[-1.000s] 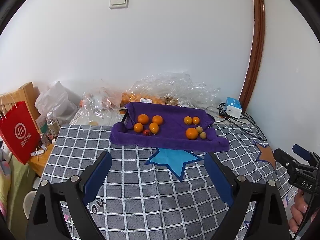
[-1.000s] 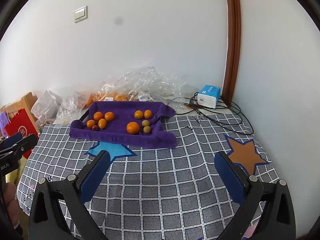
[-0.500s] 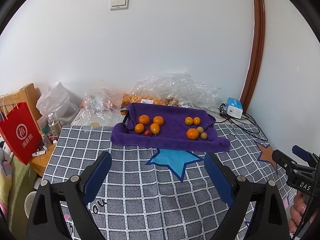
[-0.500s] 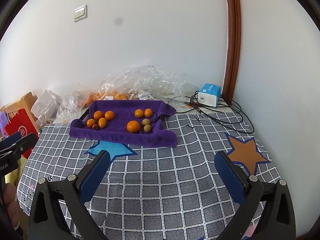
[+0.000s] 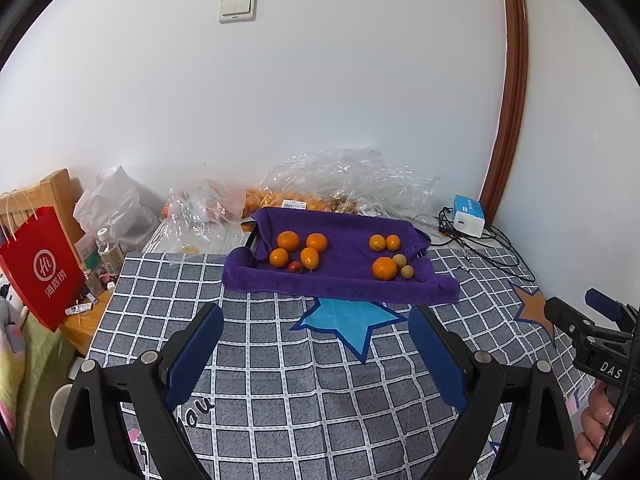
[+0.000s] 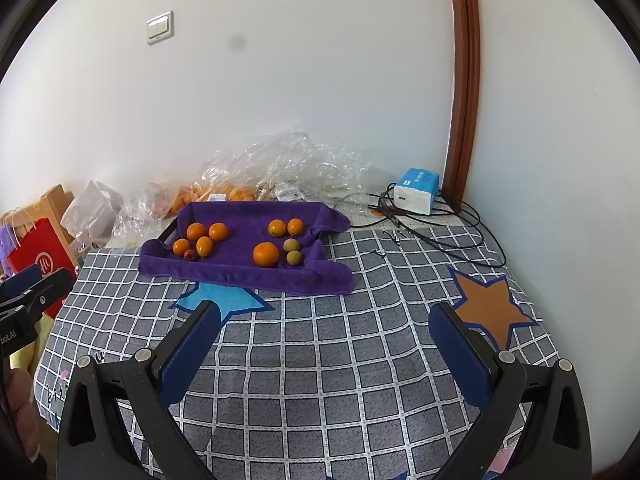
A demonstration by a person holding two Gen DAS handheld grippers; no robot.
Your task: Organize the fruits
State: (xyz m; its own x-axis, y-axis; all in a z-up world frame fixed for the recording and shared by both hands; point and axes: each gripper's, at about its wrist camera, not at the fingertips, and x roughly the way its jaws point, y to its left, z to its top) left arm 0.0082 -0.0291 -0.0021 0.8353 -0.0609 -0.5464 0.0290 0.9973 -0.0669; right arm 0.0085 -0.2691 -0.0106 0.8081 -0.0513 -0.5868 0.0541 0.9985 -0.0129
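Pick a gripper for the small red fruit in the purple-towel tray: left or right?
Left, probably. The small red fruit sits in the tray's left cluster, nearer the left gripper. The right gripper faces the right-hand cluster. Both are open and empty.

The glossy red paper shopping bag with white cord handles (image 5: 42,264), left of the purple towel (image 5: 340,276), bears a white ring logo above three white Chinese characters. Right of that towel, the black frame of the right gripper (image 5: 600,360) reads "DAS" in white.
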